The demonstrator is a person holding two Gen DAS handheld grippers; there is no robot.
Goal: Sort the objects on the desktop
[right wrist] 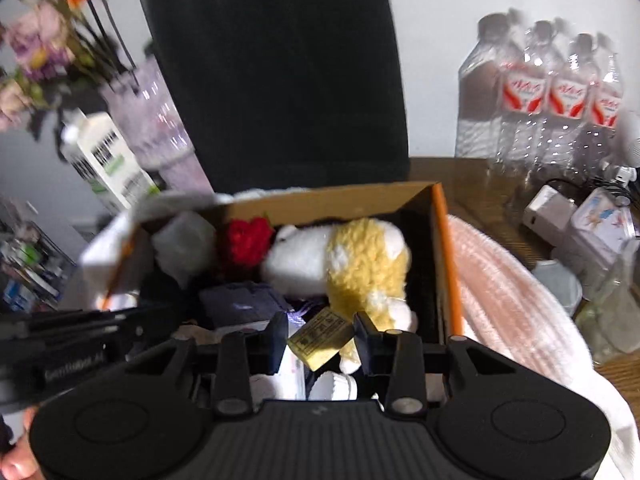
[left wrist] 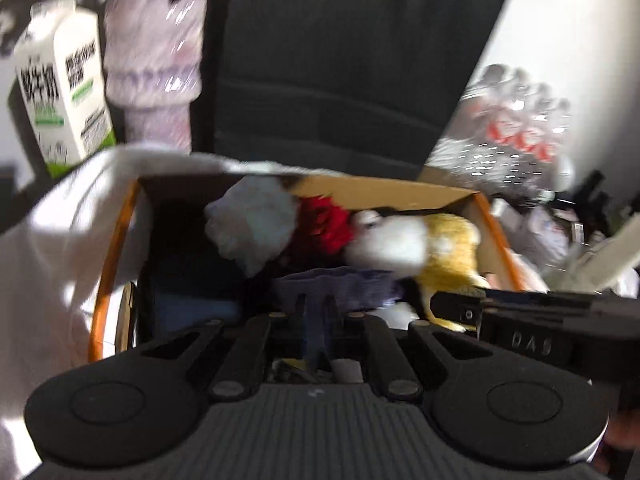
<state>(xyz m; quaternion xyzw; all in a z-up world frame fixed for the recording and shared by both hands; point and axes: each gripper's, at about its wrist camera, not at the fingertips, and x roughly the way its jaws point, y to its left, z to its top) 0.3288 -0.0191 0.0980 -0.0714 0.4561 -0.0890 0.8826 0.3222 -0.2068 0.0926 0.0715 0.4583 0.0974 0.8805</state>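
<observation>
Right gripper (right wrist: 320, 336) clamps a yellow tag (right wrist: 320, 338), left gripper (left wrist: 318, 312) pinches dark cloth (left wrist: 332, 284); either may slip into the box (right wrist: 444, 240).

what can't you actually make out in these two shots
- Left wrist view: the milk carton print, smeared by motion blur.
- Left wrist view: the bottom of the cardboard box, in dark shadow.
- Right wrist view: the yellow tag between the right gripper fingers, its print too small.
- Right wrist view: the flowers, blurred.
</observation>
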